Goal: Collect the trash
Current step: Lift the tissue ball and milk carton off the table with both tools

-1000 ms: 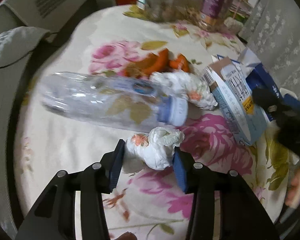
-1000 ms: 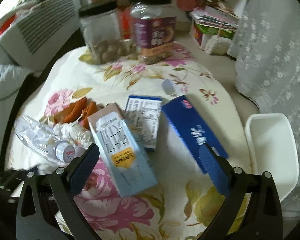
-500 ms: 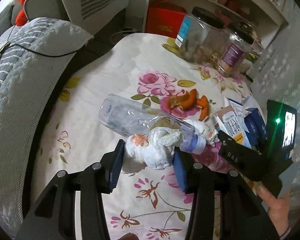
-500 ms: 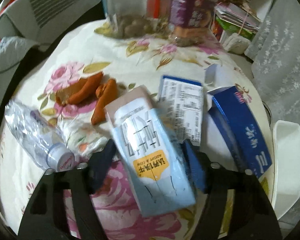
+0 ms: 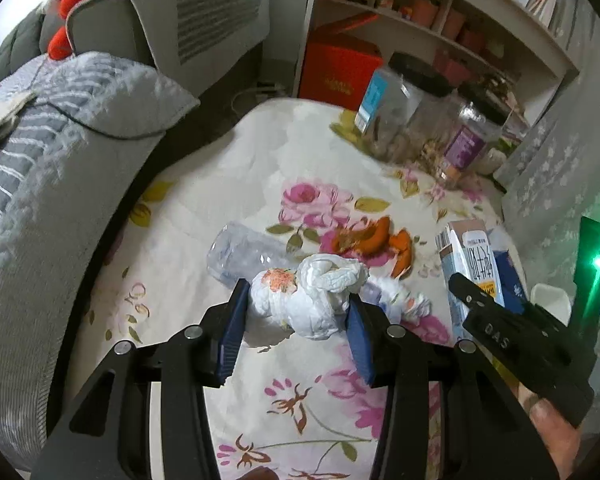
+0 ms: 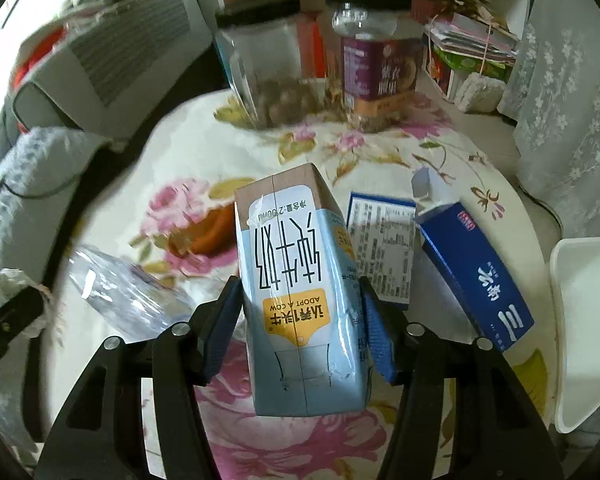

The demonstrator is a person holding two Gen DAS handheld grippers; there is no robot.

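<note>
Already both claws are carrying trash. Right gripper (image 6: 300, 324) is closing on the milk carton (image 6: 296, 280): blue pads are sitting against both side walls at the carton's lower half, centre of the right wrist frame. Carton's long axis is running straight up the frame, away from the claw, far end tilting up off the floral tablecloth (image 6: 380, 148). Left gripper (image 5: 294, 320) is holding a crumpled white tissue wad (image 5: 300, 304) between partly closed jaws, centre of the left wrist frame, wad looking clear of the cloth.

Remaining litter is lying beyond the claws: empty plastic bottle (image 5: 244, 252) upper left of the wad, orange peel (image 5: 368, 240) above it, blue box (image 6: 476, 268) at right of the carton. White bin (image 6: 584, 320) is showing at far right edge, nearer the right hand, so the carton is probably heading rightward.
</note>
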